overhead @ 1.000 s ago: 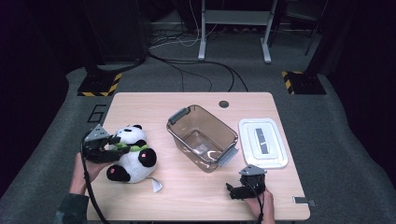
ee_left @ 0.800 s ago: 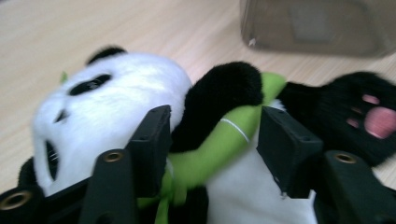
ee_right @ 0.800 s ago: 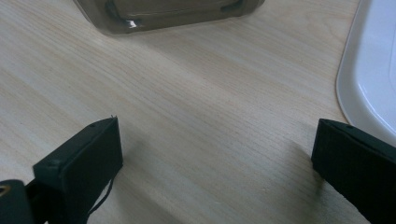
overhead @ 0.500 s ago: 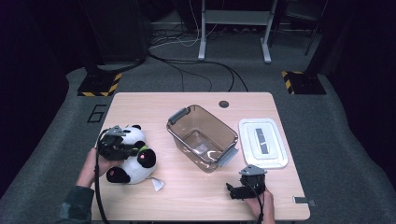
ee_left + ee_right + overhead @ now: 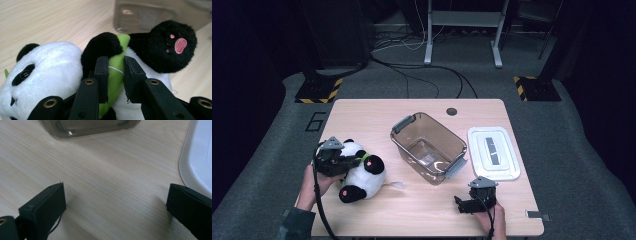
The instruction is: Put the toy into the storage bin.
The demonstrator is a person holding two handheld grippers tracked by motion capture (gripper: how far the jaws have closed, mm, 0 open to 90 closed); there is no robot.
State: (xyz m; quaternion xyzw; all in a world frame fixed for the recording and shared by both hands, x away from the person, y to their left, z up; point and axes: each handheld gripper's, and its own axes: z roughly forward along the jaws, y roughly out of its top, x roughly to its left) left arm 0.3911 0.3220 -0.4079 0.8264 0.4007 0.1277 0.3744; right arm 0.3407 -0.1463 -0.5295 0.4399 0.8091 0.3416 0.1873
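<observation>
A black-and-white panda plush (image 5: 364,175) lies on its side at the table's left front. My left gripper (image 5: 354,161) comes in from its left, and its jaws have just been closing. In the left gripper view the left gripper (image 5: 115,72) is shut on the green cloth piece (image 5: 113,82) under the panda's black arm, beside the white head (image 5: 50,70). At the front right my right gripper (image 5: 460,204) rests low over the table. Seen in the right gripper view, the right gripper (image 5: 115,200) is open wide with bare wood between the jaws.
A clear brown bin (image 5: 452,137) with grey handles stands empty in the middle of the wooden table (image 5: 412,210). Its white lid (image 5: 493,152) lies flat to its right, with the lid's edge (image 5: 200,157) near my right gripper. A small white tag (image 5: 396,185) trails from the panda.
The left gripper slid right onto the panda and its jaws closed on the green cloth piece. The panda shifted slightly. The right hand kept still.
</observation>
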